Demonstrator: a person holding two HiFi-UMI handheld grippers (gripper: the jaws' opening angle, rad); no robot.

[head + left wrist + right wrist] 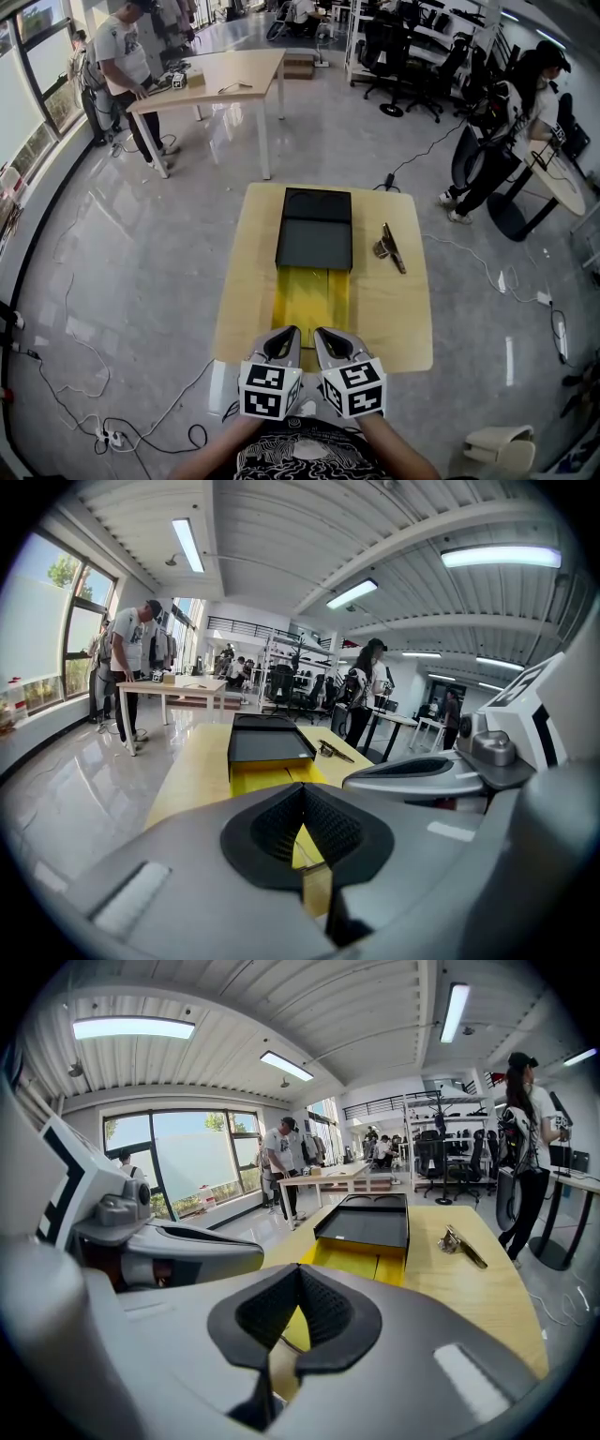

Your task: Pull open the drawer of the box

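Observation:
A black flat box lies on the light wooden table, its yellow drawer drawn out toward me. Both grippers hover side by side at the table's near edge, just short of the drawer's front end. My left gripper is shut with nothing between its pads. My right gripper is shut and empty too. In the left gripper view the box and drawer lie ahead of the closed jaws. In the right gripper view the box and drawer lie beyond the closed jaws.
A metal clip-like tool lies on the table right of the box. Cables trail over the glossy floor. A person stands at a far table at left. Another person stands at right by office chairs.

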